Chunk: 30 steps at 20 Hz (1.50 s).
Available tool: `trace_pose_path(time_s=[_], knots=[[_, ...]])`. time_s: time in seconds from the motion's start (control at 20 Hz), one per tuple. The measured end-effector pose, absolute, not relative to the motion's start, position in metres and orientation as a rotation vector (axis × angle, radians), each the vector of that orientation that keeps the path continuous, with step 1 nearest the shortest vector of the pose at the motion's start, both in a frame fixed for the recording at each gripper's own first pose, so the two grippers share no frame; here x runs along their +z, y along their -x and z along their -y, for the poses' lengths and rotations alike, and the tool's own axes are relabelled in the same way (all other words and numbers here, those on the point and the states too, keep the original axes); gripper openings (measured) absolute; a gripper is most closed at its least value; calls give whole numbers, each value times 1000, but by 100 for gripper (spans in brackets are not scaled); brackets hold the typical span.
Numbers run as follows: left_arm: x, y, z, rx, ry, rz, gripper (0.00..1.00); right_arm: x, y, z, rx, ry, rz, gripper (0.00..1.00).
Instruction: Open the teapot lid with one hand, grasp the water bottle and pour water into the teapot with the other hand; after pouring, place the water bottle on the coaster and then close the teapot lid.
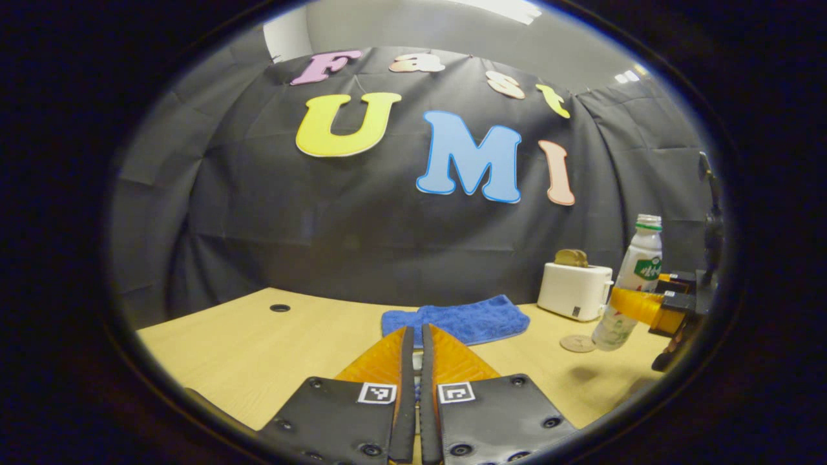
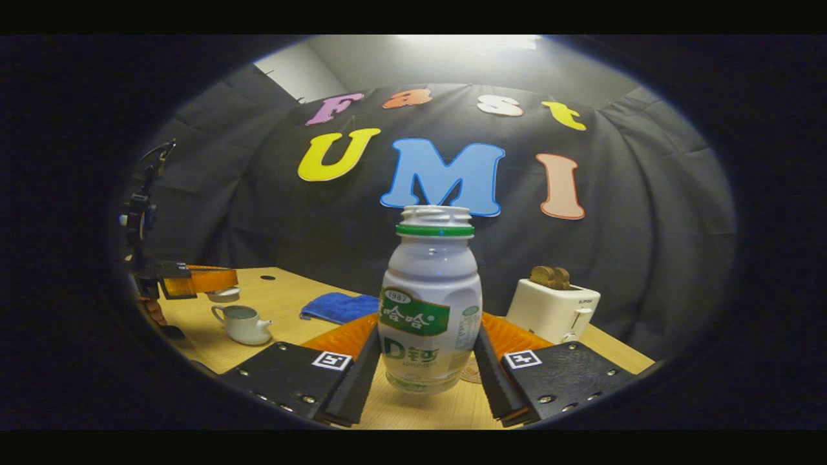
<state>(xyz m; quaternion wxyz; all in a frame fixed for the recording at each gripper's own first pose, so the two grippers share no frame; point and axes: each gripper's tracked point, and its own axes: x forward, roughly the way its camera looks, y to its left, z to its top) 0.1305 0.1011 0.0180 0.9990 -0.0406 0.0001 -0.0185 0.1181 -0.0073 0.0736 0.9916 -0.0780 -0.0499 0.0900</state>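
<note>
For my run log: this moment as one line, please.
right tongs: shut on water bottle | left tongs: holding lid | teapot: open

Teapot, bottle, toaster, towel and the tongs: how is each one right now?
Teapot: open, lid off.
Teapot lid: held in the air by the left tongs, which are shut on it.
Water bottle: cap off, upright, squeezed between the right tongs.
Coaster: bare, bottle not on it yet.
Toaster: bread sticking out the top.
Towel: folded, lying flat.
</note>
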Motion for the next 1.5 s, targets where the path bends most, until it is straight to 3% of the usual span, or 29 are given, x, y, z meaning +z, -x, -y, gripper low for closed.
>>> trace_pose_path(time_s=[0.05, 0.4, 0.45, 0.55, 0.75, 1.05, 1.1, 1.15, 1.25, 1.3, 1.35, 1.5], knots=[[11, -135, -101, -33, 67, -17, 13, 75, -119, 12, 173, 145, 101, 71], [-10, -150, -107, -22, 44, -77, 10, 70, -131, 36, 131, 66, 71, 71], [-11, -149, -106, -24, 44, -77, 14, 69, -133, 39, 126, 61, 67, 71], [-11, -148, -106, -25, 41, -80, 10, 69, -134, 41, 116, 66, 65, 71], [-11, -147, -102, -31, 33, -78, 13, 68, -135, 40, 116, 67, 62, 71], [-14, -149, -96, -27, -21, -77, 10, 64, -137, 39, 122, 77, 48, 71], [-13, -148, -96, -27, -12, -76, 14, 64, -138, 40, 120, 80, 47, 71], [-13, -149, -96, -25, -15, -76, 10, 63, -140, 40, 118, 82, 46, 71], [-15, -151, -96, -15, -37, -80, 10, 59, -142, 40, 113, 87, 35, 71], [-20, -152, -95, -13, -48, -91, 20, 56, -144, 39, 114, 90, 28, 71], [-25, -153, -94, -24, -56, -108, 18, 54, -145, 39, 115, 95, 22, 71], [-20, -152, -93, -32, -44, -93, 31, 52, -151, 38, 112, 108, 16, 71]])
